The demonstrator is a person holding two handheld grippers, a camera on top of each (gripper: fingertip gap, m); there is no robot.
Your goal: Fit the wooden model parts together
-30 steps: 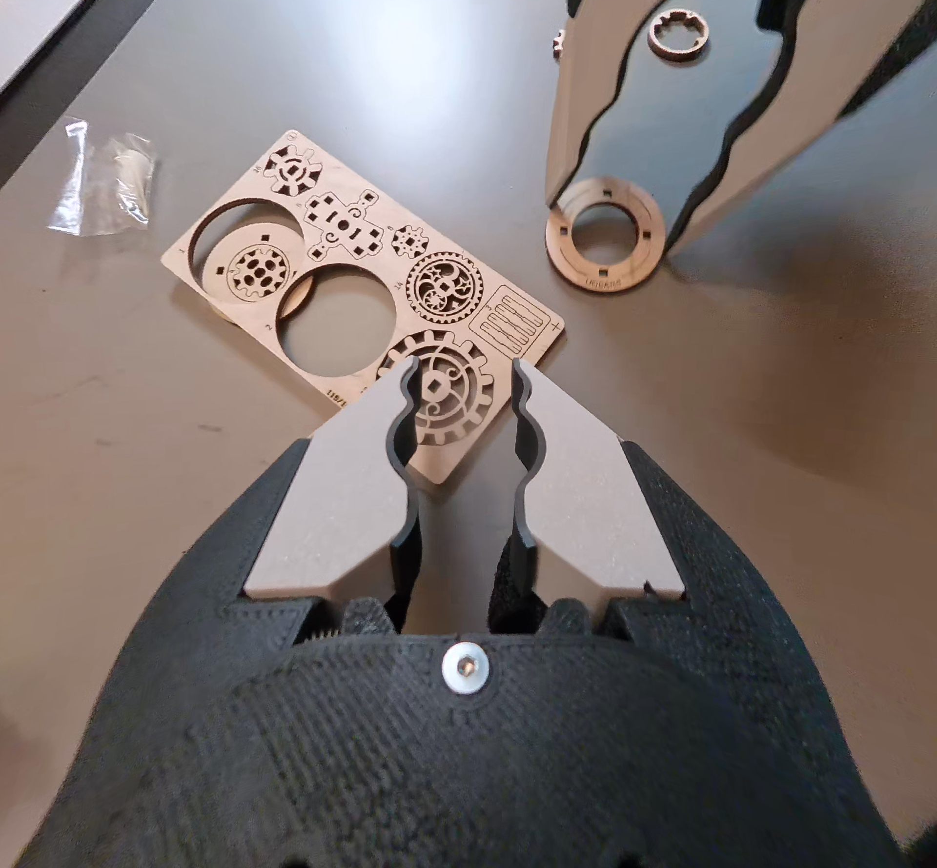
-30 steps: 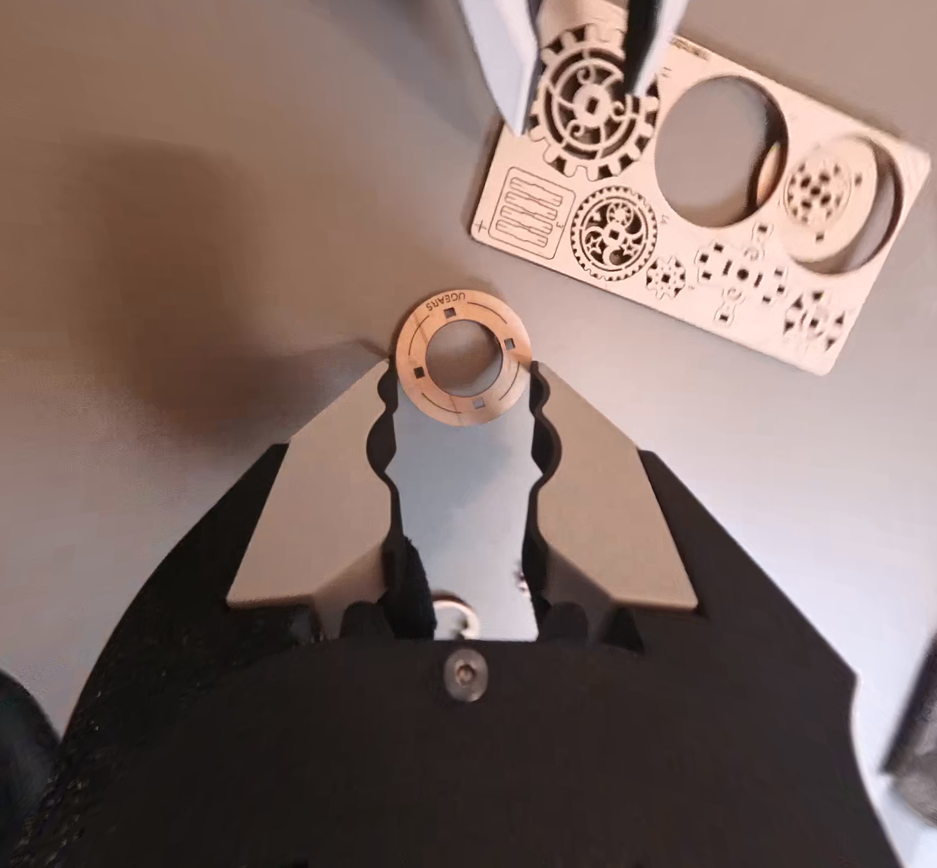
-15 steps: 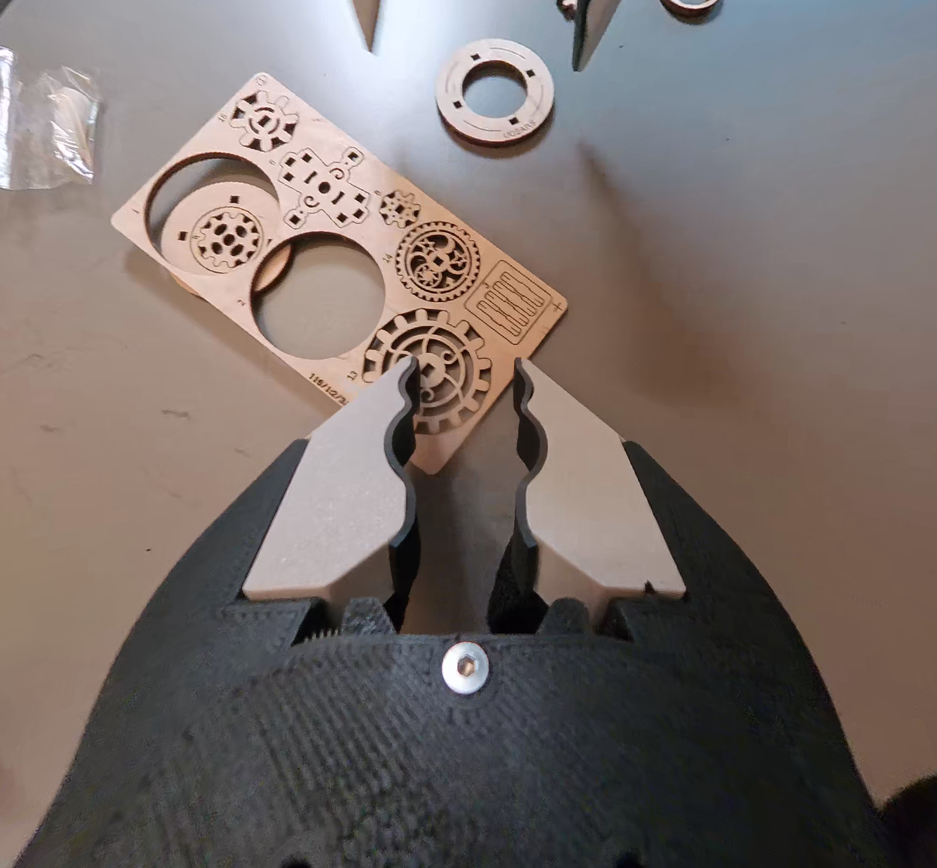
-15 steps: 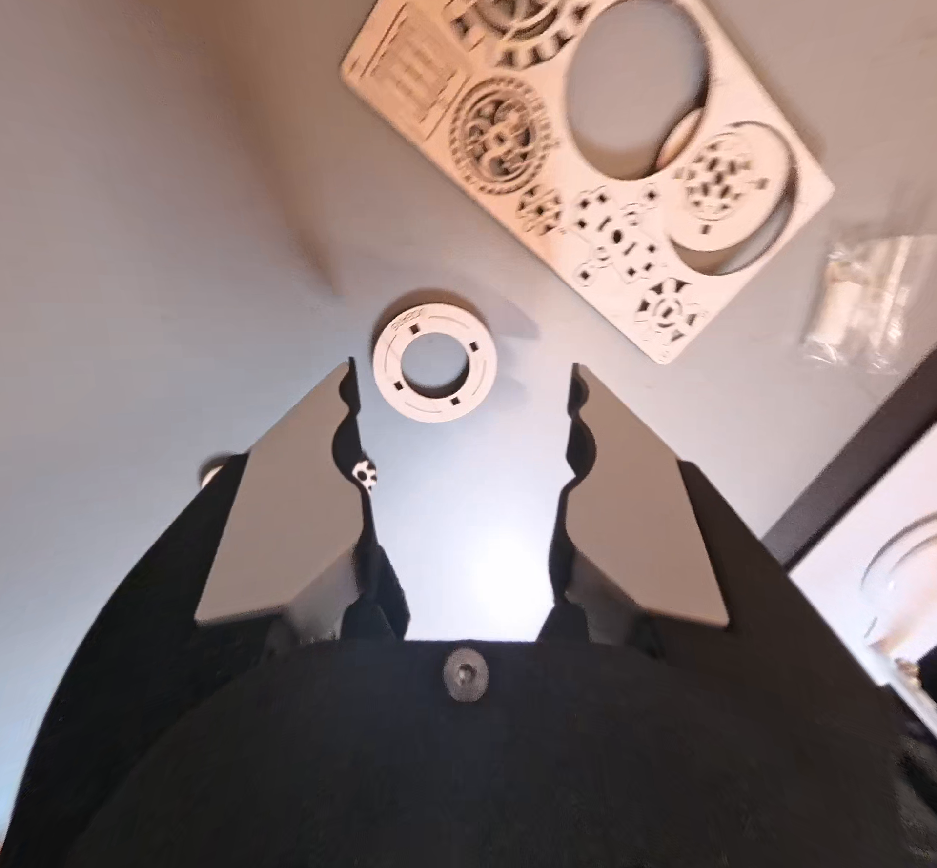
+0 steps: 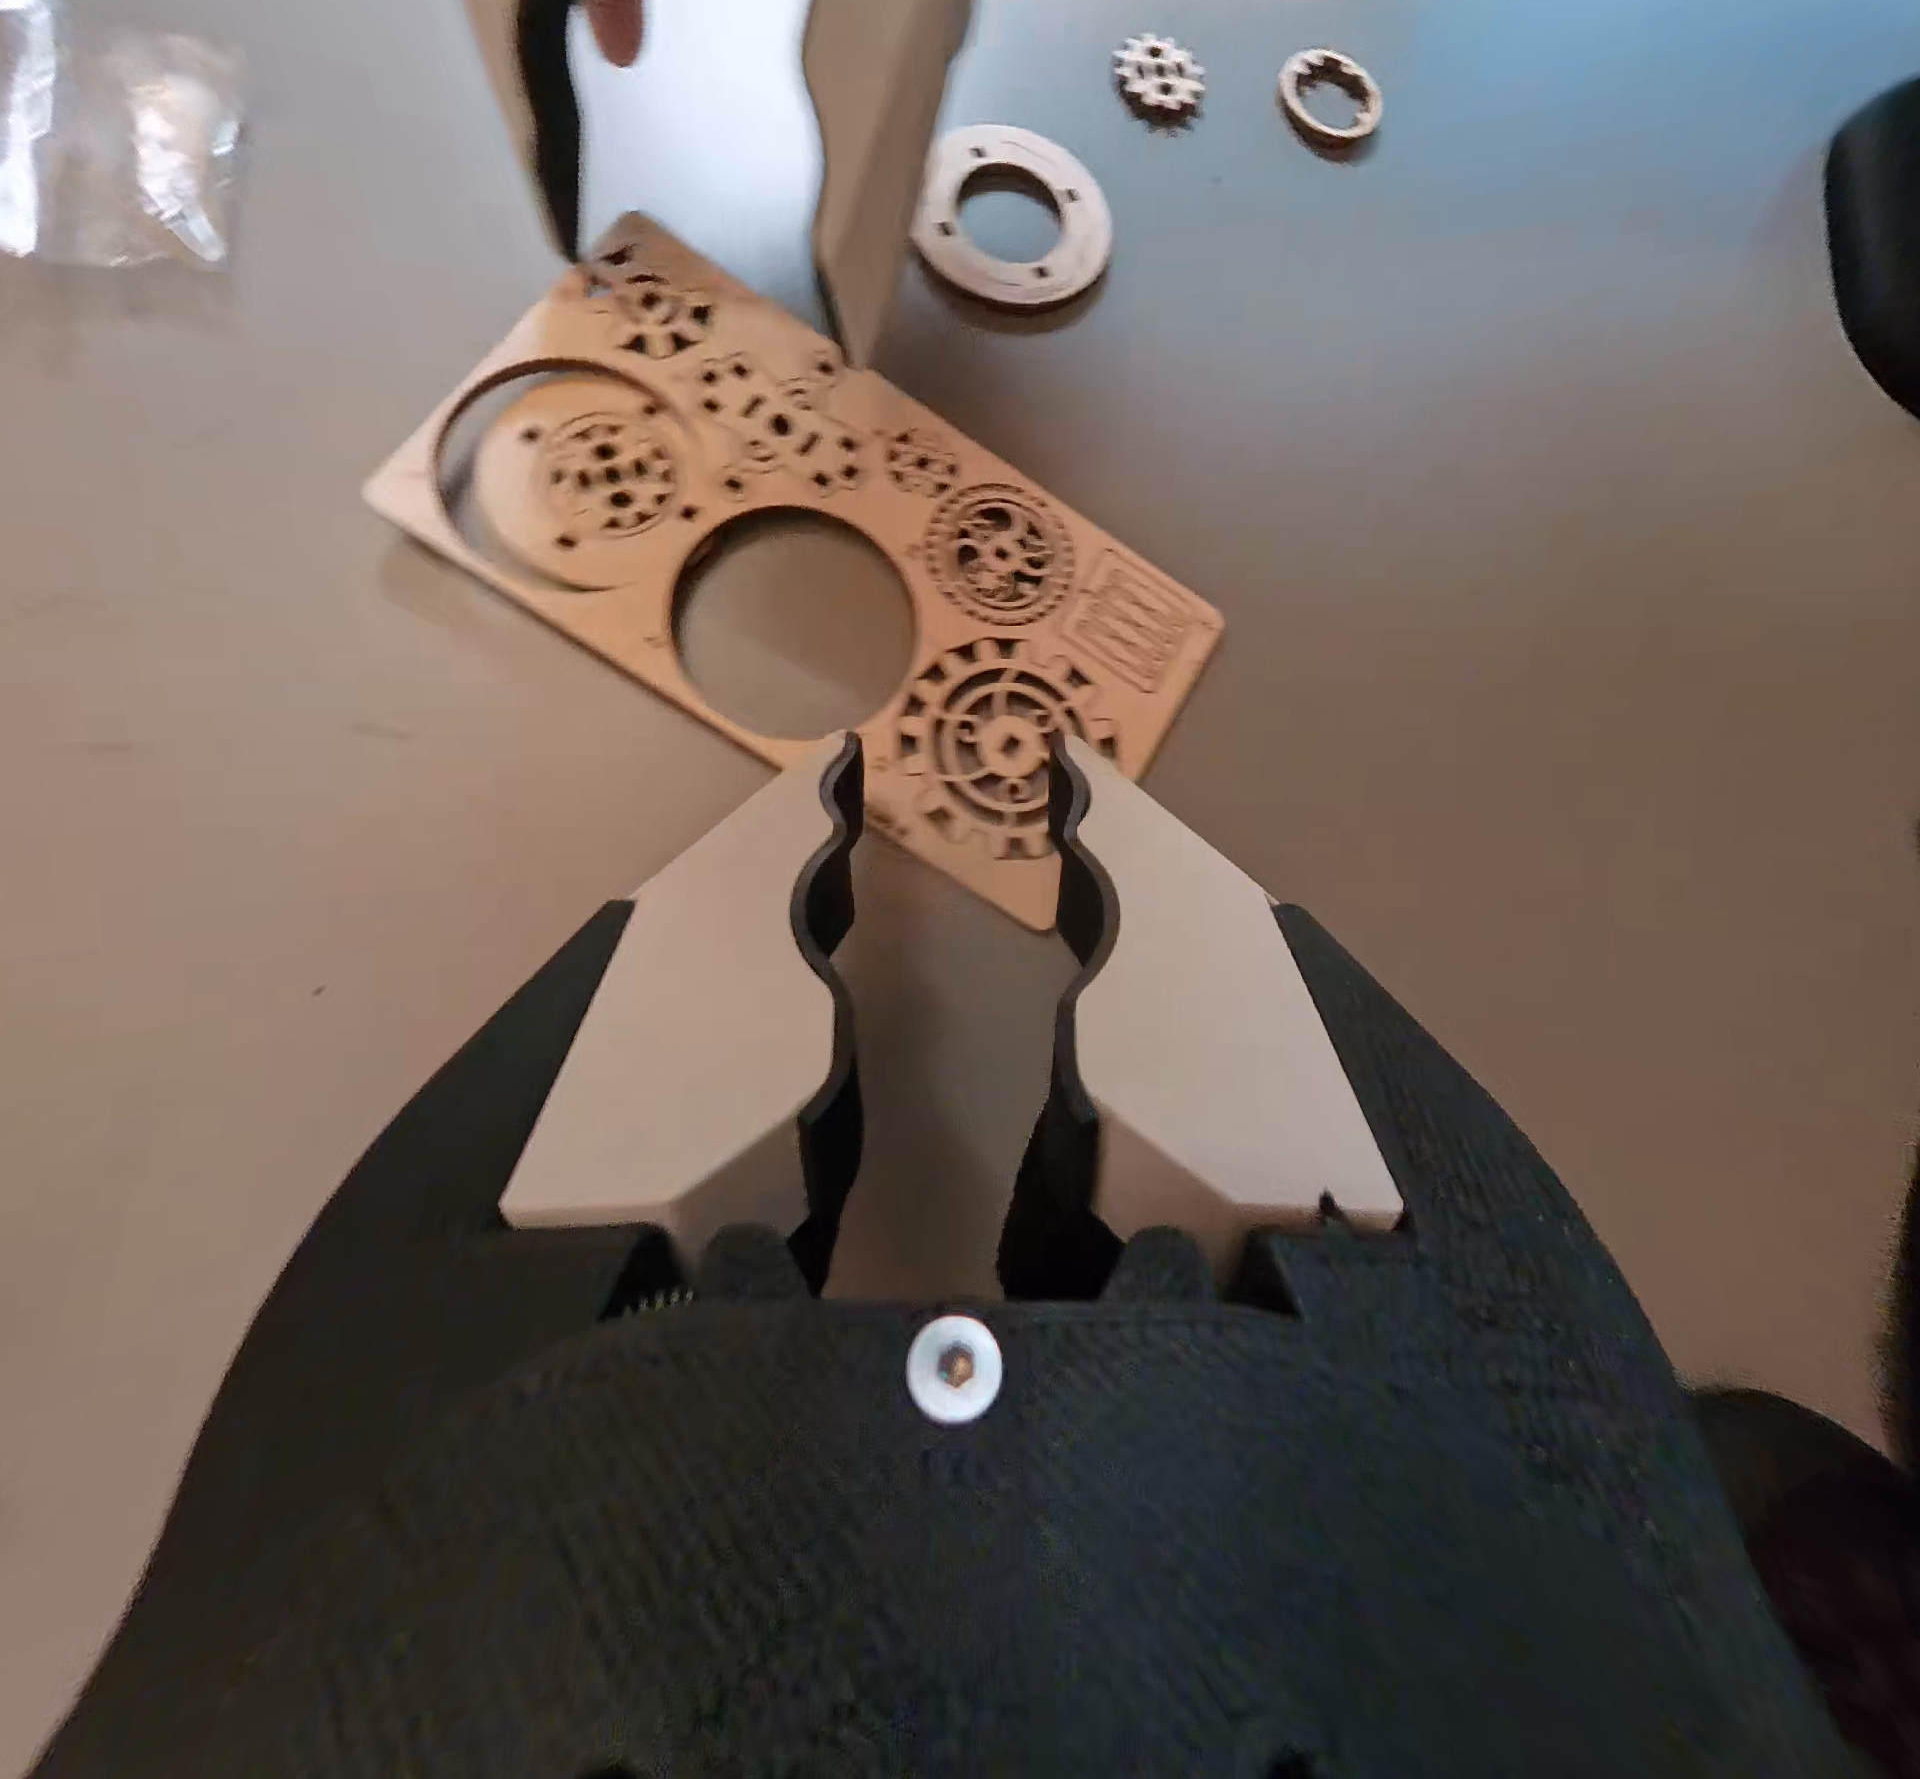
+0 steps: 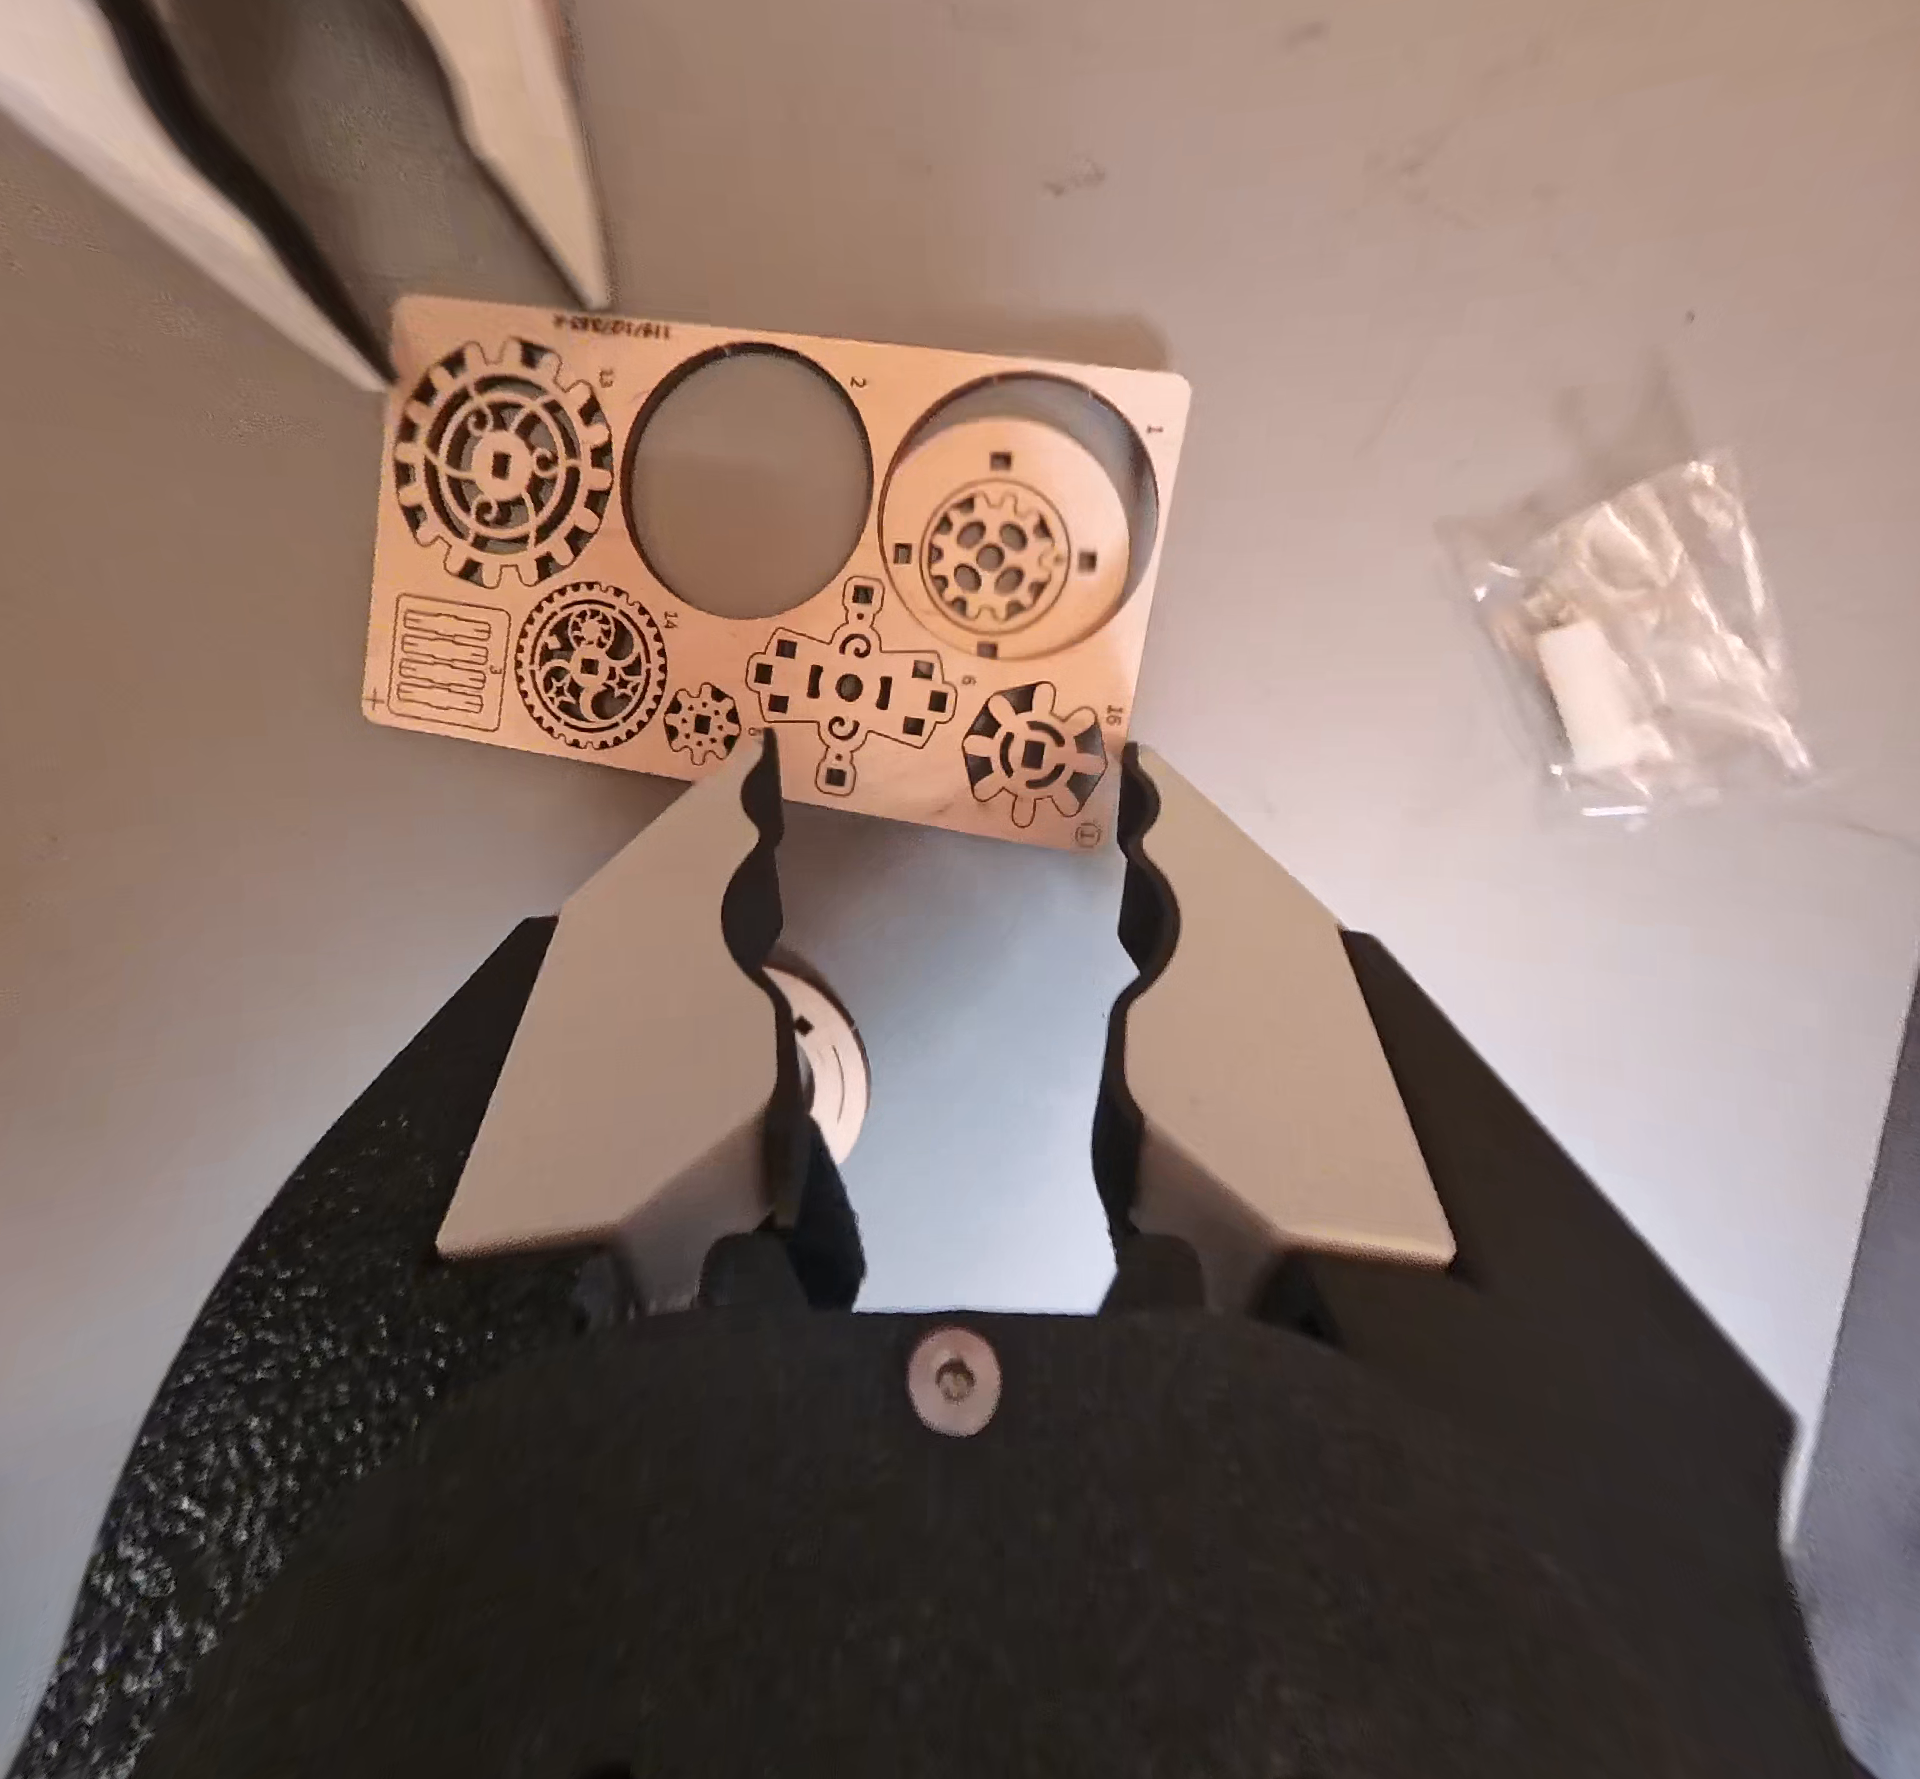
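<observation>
Since a second earlier, right gripper [image 6: 945, 758] had shifted from the wooden ring [image 5: 1011, 216] to the wooden parts sheet [image 6: 774, 553], jaws apart over its near edge. Left gripper [image 5: 954, 761], jaws apart and empty, hovered over the sheet's opposite end on the tabletop [image 5: 1455, 586].

One wooden parts sheet [image 5: 800, 576] lies on the counter [image 5: 1455, 794]. Three loose wooden pieces sit beyond it: one flat ring [image 5: 1011, 234], one small gear [image 5: 1157, 80] and one small toothed ring [image 5: 1330, 106]. One clear plastic bag [image 6: 1631, 628] lies alongside. Two grippers show, left [image 5: 954, 761] and right [image 6: 948, 761].
</observation>
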